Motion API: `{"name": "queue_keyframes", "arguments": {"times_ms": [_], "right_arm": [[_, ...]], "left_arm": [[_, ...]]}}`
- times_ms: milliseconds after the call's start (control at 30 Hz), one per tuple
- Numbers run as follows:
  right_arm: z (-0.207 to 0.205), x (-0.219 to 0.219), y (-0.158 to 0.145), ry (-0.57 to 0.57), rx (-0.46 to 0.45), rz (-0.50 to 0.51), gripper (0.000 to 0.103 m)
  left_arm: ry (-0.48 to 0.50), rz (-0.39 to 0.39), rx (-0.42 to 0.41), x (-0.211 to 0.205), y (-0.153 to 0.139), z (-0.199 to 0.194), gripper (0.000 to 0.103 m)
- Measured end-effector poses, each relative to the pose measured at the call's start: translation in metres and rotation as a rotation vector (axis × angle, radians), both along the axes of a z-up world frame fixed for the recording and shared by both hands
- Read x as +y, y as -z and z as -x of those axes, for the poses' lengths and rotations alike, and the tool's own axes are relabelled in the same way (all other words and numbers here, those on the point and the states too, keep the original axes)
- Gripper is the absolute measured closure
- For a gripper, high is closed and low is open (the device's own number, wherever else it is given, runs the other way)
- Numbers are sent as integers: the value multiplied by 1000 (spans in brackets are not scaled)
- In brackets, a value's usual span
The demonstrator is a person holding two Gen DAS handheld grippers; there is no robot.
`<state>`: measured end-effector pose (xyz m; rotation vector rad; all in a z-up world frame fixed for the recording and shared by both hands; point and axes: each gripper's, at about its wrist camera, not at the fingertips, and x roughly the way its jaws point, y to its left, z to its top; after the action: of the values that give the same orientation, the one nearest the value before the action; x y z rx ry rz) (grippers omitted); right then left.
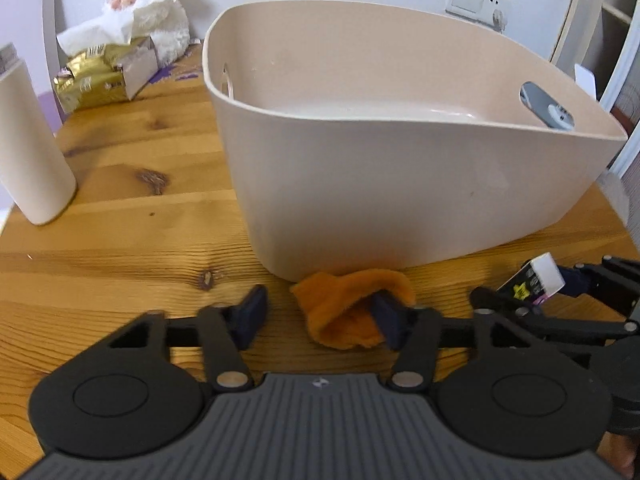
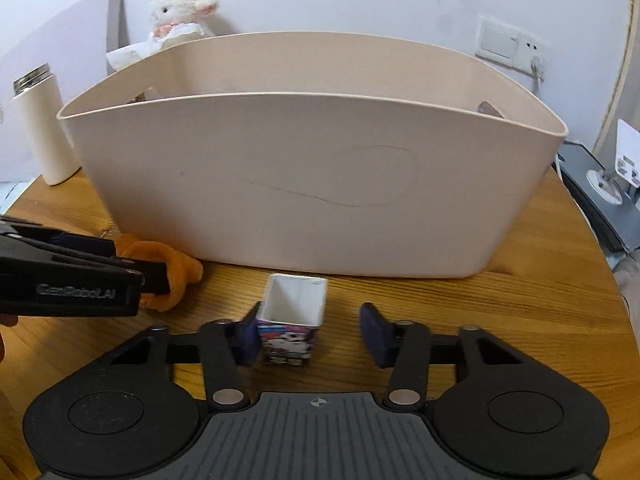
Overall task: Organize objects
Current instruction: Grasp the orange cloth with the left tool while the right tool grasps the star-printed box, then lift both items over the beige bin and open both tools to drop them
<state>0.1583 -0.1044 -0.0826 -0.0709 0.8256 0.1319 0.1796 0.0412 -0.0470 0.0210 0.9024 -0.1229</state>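
1. The left tongs (image 1: 316,312) stand released, spread wide just above the wooden worktop (image 1: 132,240). The orange plush cloth (image 1: 352,308) lies in front of the near wall of the beige storage bin (image 1: 400,184), touching it, with the right-hand pad (image 1: 386,314) against the cloth and the left-hand pad well clear.
2. The right tongs (image 2: 310,332) are also released. The small open-topped printed box (image 2: 292,316) sits between the pads, hard against the left one, with a wide gap to the right one.
3. To do this well, I judge each tool should shift sideways until its item is centred, then close. The cloth is soft and will bunch, so a deep bite seems wise; the box looks thin-walled, so a gentle squeeze.
4. Both items sit low before a tall bin wall, so each lift must clear the rim before going in.
5. The two tools are near each other; moving one at a time would avoid a knock.
6. Away from the work: a white flask (image 2: 44,132) far left, a plush lamb (image 1: 148,4) and a gold tissue pack (image 1: 100,76) at the back, and a wall socket (image 2: 510,44).
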Motion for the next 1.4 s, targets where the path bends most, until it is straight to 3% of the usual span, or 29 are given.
{"name": "queue_keyframes", "arguments": {"times_ms": [67,167,633,967,1400], "right_arm": [[3,3,-1,-14,-5,0,74],[6,6,-2,-27,-6,4,82],[34,-8,-30,1,-66,5,82],[55,-22,-74,10,-199,27,82],[47,-47,-127,57,-370,9,82]], "left_arm": [[7,-5,-4,0,-1,3,74],[9,17,0,2,-1,5,91],[26,13,-47,-1,-19,31,93],[44,-3,-173,-2,-63,55,93],[49,-23,-307,-7,-111,49,93]]}}
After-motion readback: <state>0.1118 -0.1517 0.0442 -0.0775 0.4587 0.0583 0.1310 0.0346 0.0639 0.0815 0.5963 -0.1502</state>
